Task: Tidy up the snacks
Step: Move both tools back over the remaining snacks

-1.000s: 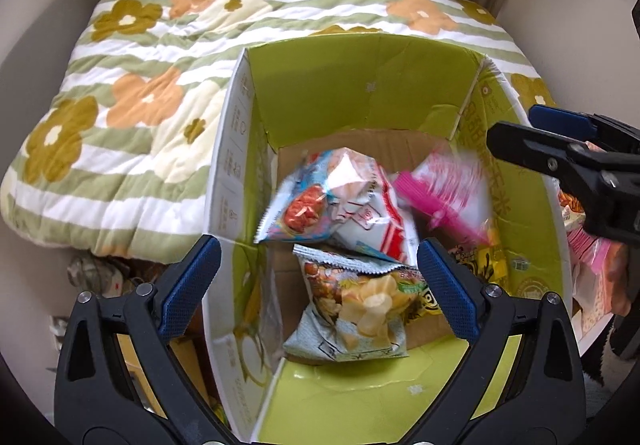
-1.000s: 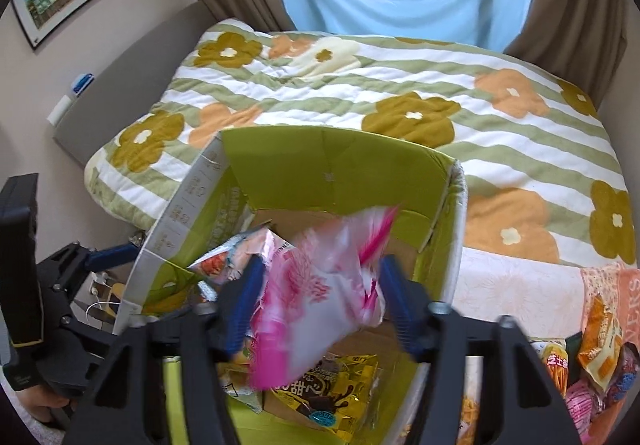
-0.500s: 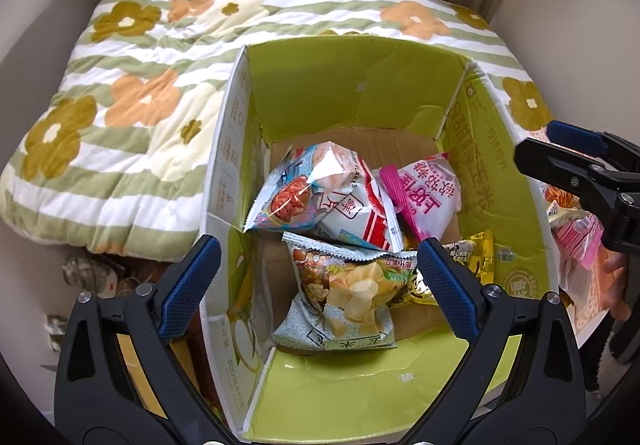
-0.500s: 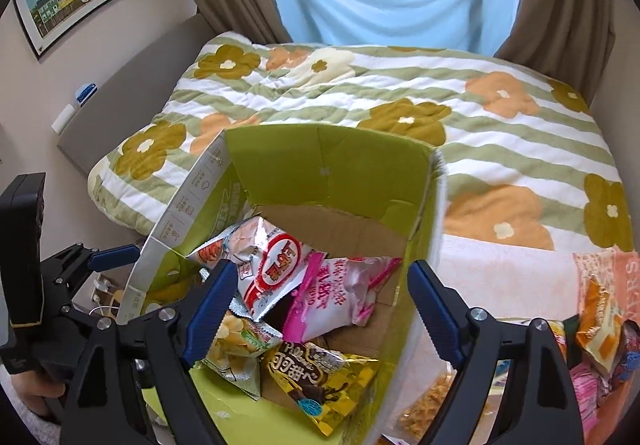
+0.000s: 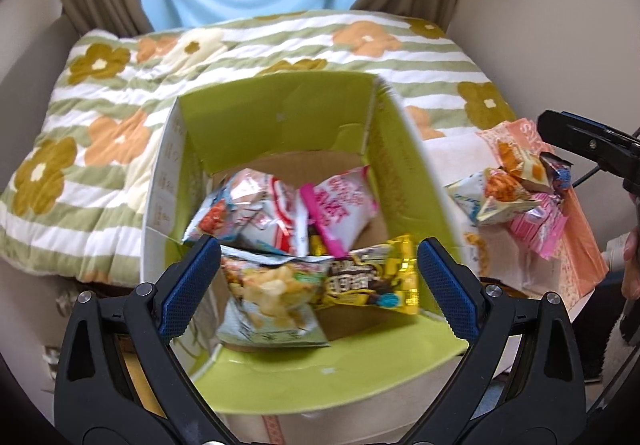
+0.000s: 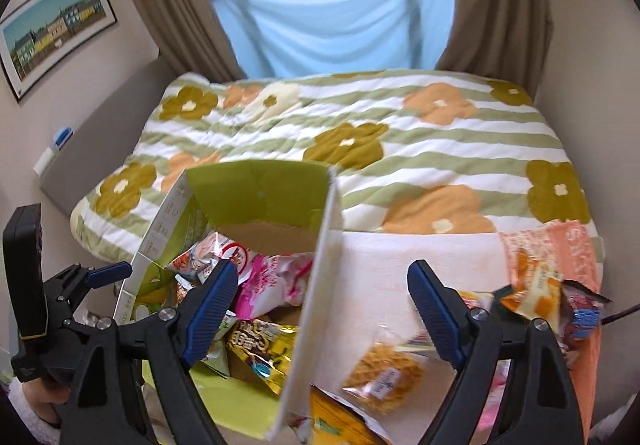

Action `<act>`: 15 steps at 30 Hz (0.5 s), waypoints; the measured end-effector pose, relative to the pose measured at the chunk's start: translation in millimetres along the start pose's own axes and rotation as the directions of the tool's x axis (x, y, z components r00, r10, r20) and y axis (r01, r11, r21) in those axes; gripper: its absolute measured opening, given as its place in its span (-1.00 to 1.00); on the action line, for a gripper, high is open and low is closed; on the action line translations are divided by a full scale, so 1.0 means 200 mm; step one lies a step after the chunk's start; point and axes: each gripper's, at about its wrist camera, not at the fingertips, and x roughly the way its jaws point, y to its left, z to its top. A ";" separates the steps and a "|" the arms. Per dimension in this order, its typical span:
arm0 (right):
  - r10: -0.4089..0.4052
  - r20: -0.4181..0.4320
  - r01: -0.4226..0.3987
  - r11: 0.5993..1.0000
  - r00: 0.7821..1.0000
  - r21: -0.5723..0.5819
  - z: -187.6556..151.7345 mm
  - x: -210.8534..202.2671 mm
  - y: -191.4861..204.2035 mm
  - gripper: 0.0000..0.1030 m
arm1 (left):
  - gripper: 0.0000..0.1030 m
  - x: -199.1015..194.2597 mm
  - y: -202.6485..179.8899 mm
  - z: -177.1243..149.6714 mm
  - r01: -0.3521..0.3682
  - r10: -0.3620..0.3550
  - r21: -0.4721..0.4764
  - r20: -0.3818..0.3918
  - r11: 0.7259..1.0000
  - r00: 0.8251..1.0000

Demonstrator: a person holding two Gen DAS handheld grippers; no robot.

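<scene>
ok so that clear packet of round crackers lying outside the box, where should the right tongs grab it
Take the cracker packet by its near crimped edge, coming straight down from above with the right tongs. It lies flat on the white cloth just right of the box wall, so a thin flat seam is easier to pinch than the bulging middle, and probably spares the crackers. Blur hides the seam's exact line.

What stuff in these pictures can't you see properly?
- Yellow chocolate pack: partly hidden in the right wrist view by the box wall and the right gripper.
- Round cracker pack: motion-blurred in the right wrist view, label unreadable.
- Orange packet: cut off by the bottom edge of that view.
- Snack pile: left wrist view, the packets overlap, so I cannot count them.
- Box floor: mostly covered by snacks.
</scene>
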 end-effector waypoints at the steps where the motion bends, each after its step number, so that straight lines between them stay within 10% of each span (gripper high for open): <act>1: 0.005 0.008 -0.005 1.000 1.000 0.002 -0.01 -0.04 -0.03 0.63 | 0.91 -0.02 -0.03 0.00 -0.006 0.006 -0.003 0.008 1.000 1.000; 15: 0.049 0.002 -0.049 0.998 0.999 -0.032 -0.31 -0.40 -0.60 0.64 | 0.91 -0.19 -0.66 -0.35 -0.030 0.041 -0.121 0.090 0.992 0.995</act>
